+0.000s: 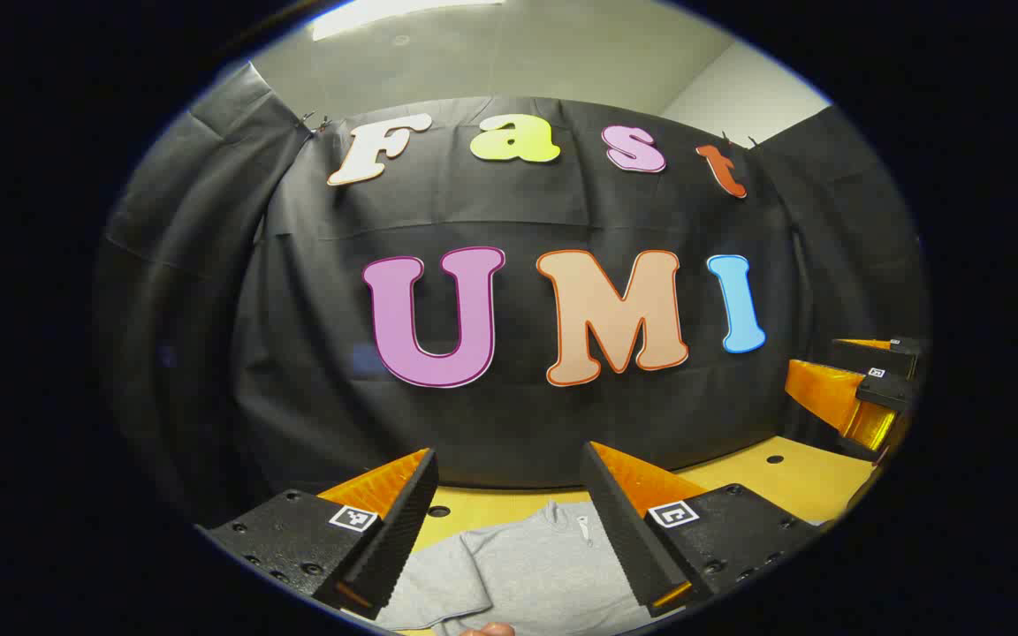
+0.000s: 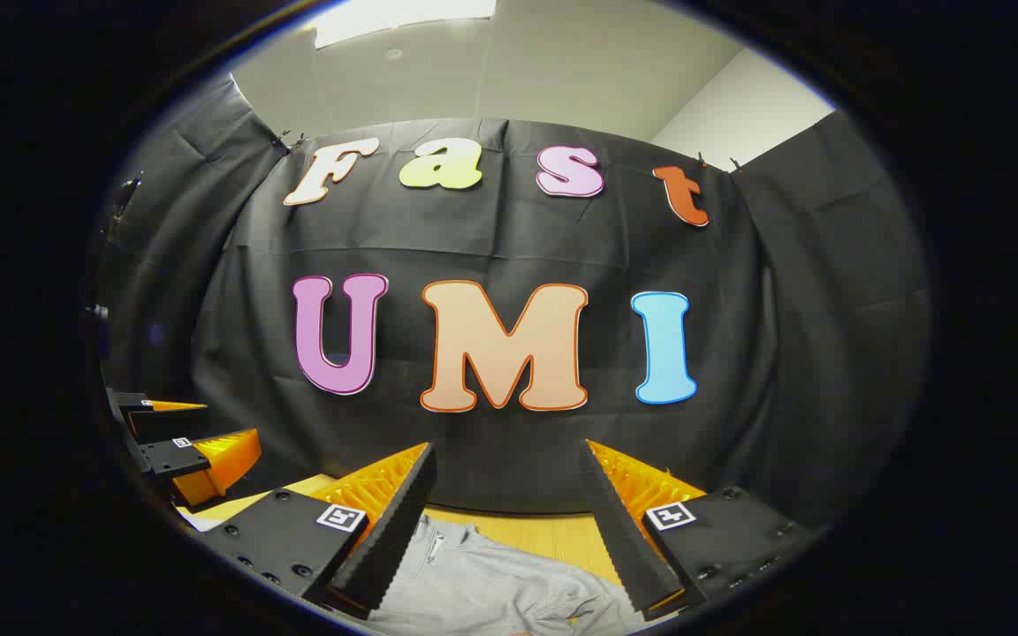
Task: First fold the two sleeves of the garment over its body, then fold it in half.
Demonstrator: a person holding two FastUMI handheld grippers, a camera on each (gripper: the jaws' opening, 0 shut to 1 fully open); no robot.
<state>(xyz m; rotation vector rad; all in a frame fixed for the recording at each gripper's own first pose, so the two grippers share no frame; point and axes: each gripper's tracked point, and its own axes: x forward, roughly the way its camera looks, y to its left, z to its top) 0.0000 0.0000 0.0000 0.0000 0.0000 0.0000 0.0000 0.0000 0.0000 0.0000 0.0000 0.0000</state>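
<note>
A grey zip-neck garment (image 1: 527, 570) lies flat on the wooden table (image 1: 774, 481), its collar (image 1: 566, 521) toward the booth wall. In the left gripper view one sleeve (image 1: 438, 583) lies at the body's left side. My left gripper (image 1: 509, 452) hovers above the garment, open and holding nothing. In the right gripper view the garment (image 2: 491, 583) lies wrinkled below my right gripper (image 2: 509, 446), which is also open and holding nothing. Each gripper is seen from the other: the right gripper (image 1: 827, 371) at the far right, the left gripper (image 2: 226, 424) at the far left.
Black cloth walls close the booth behind and beside the table (image 2: 562, 534). Small round holes (image 1: 774, 459) dot the tabletop. A fingertip (image 1: 487, 629) pokes in at the bottom edge of the left gripper view.
</note>
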